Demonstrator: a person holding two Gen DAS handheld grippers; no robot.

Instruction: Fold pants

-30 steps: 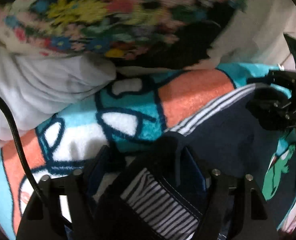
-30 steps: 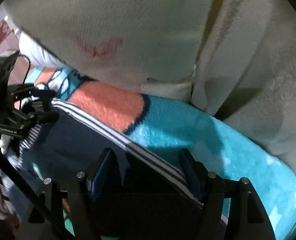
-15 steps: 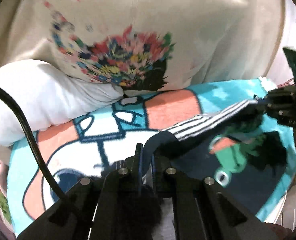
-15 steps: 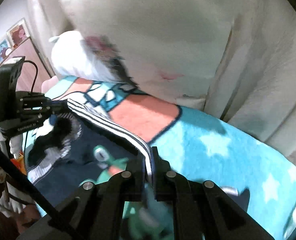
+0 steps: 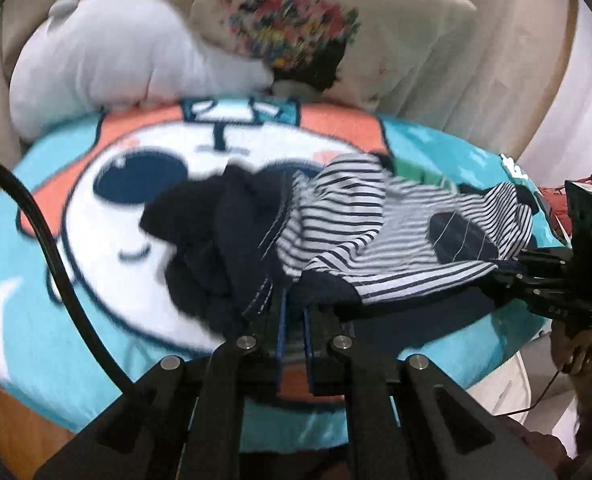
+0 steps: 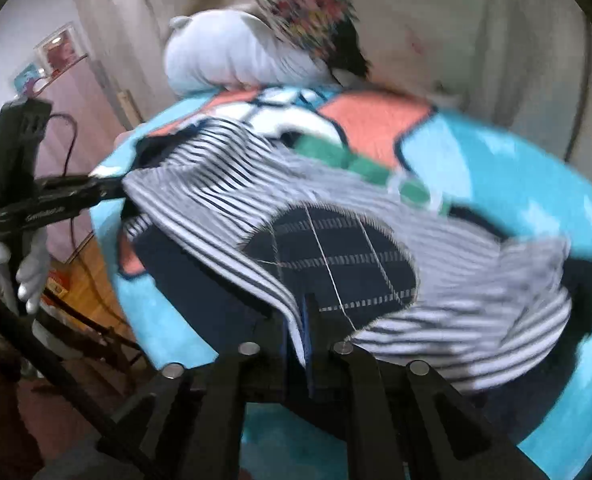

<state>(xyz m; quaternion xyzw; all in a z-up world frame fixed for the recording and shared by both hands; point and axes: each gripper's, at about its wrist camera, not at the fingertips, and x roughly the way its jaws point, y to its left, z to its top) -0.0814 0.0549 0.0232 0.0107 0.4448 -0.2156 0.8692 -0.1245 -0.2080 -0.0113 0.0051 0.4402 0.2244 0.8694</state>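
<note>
Navy fabric: navy pants with a navy-and-white striped lining (image 5: 380, 220) hang bunched between both tongs, above a turquoise fleece blanket printed with a white-and-orange cartoon face (image 5: 143, 168)
Left tongs (image 5: 292, 320): pressed together on a navy edge of the pants
Right tongs (image 6: 300, 320): pinched together on a striped edge of the pants
Behind the blanket: a white pillow (image 5: 107, 64) beside a cream cushion with a multicoloured floral print (image 5: 296, 20)
Sharpness: both views are motion-blurred
</note>
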